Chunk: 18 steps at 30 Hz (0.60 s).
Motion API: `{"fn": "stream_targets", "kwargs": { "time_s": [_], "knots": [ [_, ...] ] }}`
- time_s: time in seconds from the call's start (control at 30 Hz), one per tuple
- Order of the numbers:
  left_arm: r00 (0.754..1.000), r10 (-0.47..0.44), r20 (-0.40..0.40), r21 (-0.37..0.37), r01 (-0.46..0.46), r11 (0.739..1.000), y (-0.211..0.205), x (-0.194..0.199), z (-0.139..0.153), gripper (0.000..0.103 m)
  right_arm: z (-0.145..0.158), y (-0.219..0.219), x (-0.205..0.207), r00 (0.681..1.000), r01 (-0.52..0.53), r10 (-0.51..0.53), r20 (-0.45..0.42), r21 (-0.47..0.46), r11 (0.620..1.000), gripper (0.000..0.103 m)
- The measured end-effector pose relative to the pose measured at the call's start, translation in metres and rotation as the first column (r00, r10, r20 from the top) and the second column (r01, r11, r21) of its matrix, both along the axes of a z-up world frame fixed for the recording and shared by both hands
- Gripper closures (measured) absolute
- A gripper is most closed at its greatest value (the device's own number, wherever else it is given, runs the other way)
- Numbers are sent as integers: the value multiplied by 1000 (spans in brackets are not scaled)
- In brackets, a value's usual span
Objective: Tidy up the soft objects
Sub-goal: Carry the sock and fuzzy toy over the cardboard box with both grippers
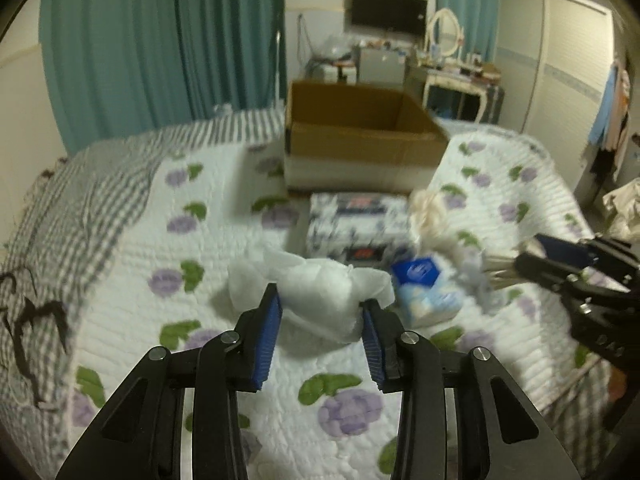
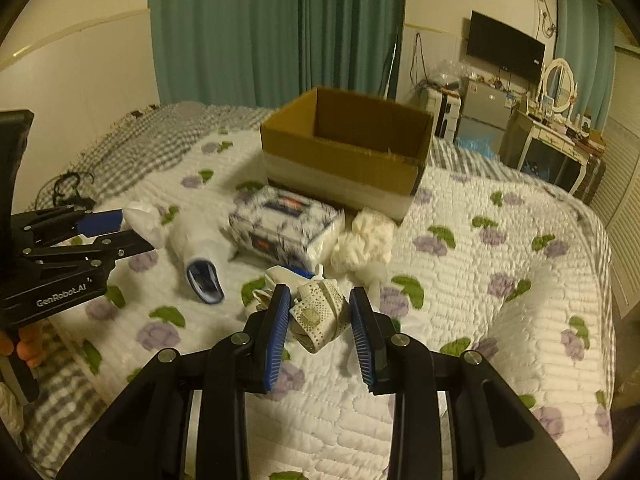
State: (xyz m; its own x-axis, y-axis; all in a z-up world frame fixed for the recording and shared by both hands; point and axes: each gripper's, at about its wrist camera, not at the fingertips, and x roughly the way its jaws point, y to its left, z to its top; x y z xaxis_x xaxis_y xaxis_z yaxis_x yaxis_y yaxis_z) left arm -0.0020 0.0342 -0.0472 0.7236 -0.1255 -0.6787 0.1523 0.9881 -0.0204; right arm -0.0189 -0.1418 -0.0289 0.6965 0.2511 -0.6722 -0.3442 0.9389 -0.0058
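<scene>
My left gripper (image 1: pixel 322 304) is open, its blue pads on either side of a white soft bundle (image 1: pixel 316 296) on the bed. In the right wrist view this gripper (image 2: pixel 120 224) sits at the left by the same white bundle (image 2: pixel 200 240). My right gripper (image 2: pixel 320 300) is open around a white perforated cloth (image 2: pixel 320 316). It shows at the right of the left wrist view (image 1: pixel 516 256). A cardboard box (image 1: pixel 360 136) stands open behind; it also shows in the right wrist view (image 2: pixel 344 148). A wrapped tissue pack (image 2: pixel 286 224) and a cream fluffy item (image 2: pixel 362 242) lie in front of it.
A small blue and white tissue packet (image 1: pixel 426 290) lies right of the bundle. The bed has a floral quilt (image 2: pixel 480 280) and a grey checked blanket (image 1: pixel 80 200). Teal curtains, a TV and a dressing table stand behind the bed.
</scene>
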Motion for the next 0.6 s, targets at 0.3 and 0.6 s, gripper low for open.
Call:
{"fn": "stream_targets", "kwargs": {
  "time_s": [0.3, 0.6],
  "knots": [
    [988, -21, 151, -2, 21, 1000, -15, 14, 74, 66, 76, -1, 10, 987, -18, 14, 163, 26, 999, 73],
    [971, -55, 234, 21, 52, 998, -30, 73, 126, 66, 147, 0, 56, 959, -41, 28, 282, 42, 998, 73]
  ]
}}
